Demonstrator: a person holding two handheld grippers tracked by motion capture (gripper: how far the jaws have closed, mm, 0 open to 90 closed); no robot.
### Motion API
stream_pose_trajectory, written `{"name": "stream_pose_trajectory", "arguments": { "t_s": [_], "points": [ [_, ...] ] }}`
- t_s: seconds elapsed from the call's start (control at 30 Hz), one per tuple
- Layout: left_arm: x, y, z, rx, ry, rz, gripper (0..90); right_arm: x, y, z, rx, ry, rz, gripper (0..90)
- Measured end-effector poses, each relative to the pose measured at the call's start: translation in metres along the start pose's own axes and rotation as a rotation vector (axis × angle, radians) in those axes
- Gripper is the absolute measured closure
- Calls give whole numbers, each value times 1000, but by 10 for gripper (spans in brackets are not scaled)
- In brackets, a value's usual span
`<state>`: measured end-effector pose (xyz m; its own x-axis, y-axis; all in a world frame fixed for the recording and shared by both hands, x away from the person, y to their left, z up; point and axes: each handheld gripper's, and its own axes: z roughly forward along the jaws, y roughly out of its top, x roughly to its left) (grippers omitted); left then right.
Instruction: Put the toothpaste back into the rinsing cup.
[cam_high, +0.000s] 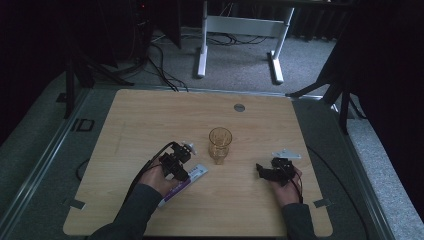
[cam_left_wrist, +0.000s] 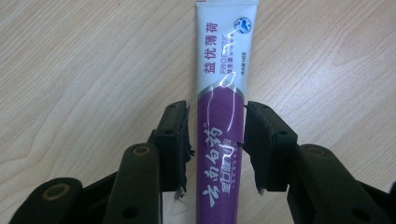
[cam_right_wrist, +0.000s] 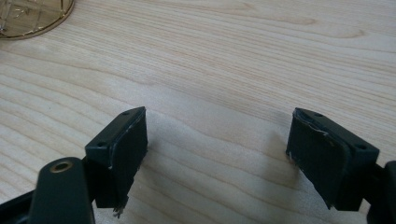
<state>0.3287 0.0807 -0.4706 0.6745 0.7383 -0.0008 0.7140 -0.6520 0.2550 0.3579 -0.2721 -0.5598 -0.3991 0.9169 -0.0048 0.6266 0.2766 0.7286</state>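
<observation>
A toothpaste tube, white at its far end and purple nearer me, lies flat on the wooden table. My left gripper points down over it with a jaw on each side of the purple part. A thin gap shows by the left pad, and the right pad sits at the tube's edge, so the jaws stand open around it. In the high view the tube sticks out from under the left gripper. My right gripper is wide open just above bare wood, at the table's right.
An amber drinking glass stands upright at the table's middle, between the two grippers; its base shows in the right gripper view. A round grey grommet sits in the table near the far edge. Beyond the table are white desk legs and floor cables.
</observation>
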Motion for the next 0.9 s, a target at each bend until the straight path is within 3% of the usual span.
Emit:
{"name": "stream_pose_trajectory", "arguments": {
  "t_s": [0.57, 0.9],
  "points": [
    [-5, 5, 18, 59, 6, 29, 604, 0, 0, 0, 0, 0, 0, 199],
    [-4, 6, 26, 78, -13, 28, 593, 0, 0, 0, 0, 0, 0, 199]
  ]
}}
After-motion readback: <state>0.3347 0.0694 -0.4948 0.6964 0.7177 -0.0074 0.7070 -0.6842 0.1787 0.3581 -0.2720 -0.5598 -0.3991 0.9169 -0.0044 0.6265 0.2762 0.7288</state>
